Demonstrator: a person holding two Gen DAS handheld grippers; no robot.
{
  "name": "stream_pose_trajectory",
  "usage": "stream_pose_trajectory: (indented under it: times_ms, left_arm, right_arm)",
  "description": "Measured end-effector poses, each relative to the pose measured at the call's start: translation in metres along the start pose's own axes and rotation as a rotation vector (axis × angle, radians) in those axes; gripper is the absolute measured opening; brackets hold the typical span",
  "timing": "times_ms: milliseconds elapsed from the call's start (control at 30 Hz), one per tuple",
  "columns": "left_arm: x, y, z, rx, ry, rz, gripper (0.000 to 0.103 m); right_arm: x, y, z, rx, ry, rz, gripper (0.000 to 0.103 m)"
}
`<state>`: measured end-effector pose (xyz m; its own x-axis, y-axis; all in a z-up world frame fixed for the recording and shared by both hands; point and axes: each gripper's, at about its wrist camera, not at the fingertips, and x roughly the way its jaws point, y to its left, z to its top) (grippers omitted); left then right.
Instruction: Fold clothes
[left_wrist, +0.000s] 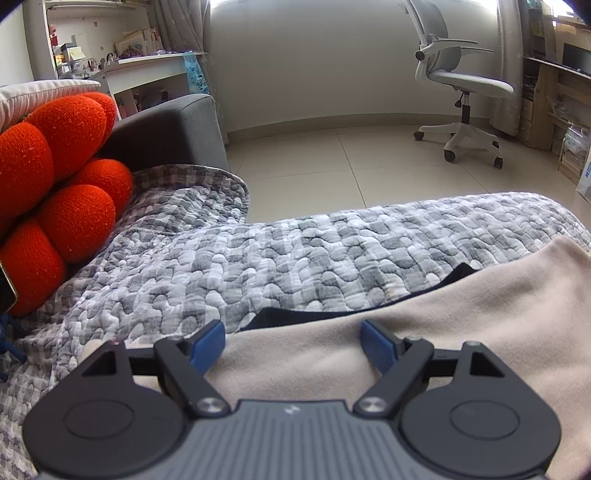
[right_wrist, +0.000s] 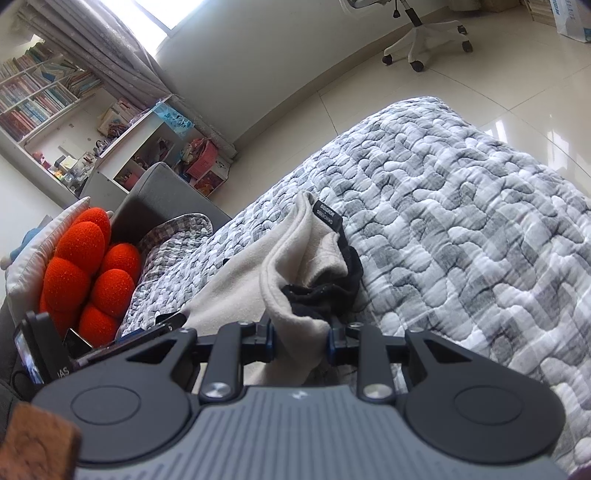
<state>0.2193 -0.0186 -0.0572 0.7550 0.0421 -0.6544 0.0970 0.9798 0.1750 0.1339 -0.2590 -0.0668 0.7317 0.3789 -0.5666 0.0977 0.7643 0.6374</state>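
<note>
Currently: beige garment (right_wrist: 236, 273) spread on grey quilt (right_wrist: 461, 206).
Right gripper (right_wrist: 301, 341) pinches a bunched garment fold; left gripper (left_wrist: 293, 341) hovers above it, jaws wide apart, empty.

1 garment (left_wrist: 443, 332), 1 cushion (left_wrist: 55, 192), 1 chair (left_wrist: 458, 74)

A home living room: grey sofa (left_wrist: 173, 125), bookshelves (right_wrist: 33, 99), office chair (left_wrist: 461, 81).

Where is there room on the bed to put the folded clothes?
The checked quilt lies bare between the beige garment and the bed's far edge, and right of the garment in the right wrist view. It's crowded by the orange cushion.
</note>
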Motion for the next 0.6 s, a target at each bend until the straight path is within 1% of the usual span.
stream_pose_trajectory:
  times_ms: [300, 467, 600]
  left_arm:
    - [-0.019, -0.004, -0.013, 0.010, -0.020, 0.006, 0.081]
    - [-0.034, -0.002, -0.023, -0.003, -0.012, -0.022, 0.081]
    - [-0.042, -0.003, -0.029, -0.006, -0.008, -0.030, 0.081]
  right_arm:
    - [-0.002, -0.001, 0.002, 0.018, -0.002, 0.003, 0.029]
    - [-0.002, 0.000, 0.002, 0.019, -0.002, 0.000, 0.029]
    - [-0.003, 0.001, 0.001, 0.019, -0.005, -0.003, 0.029]
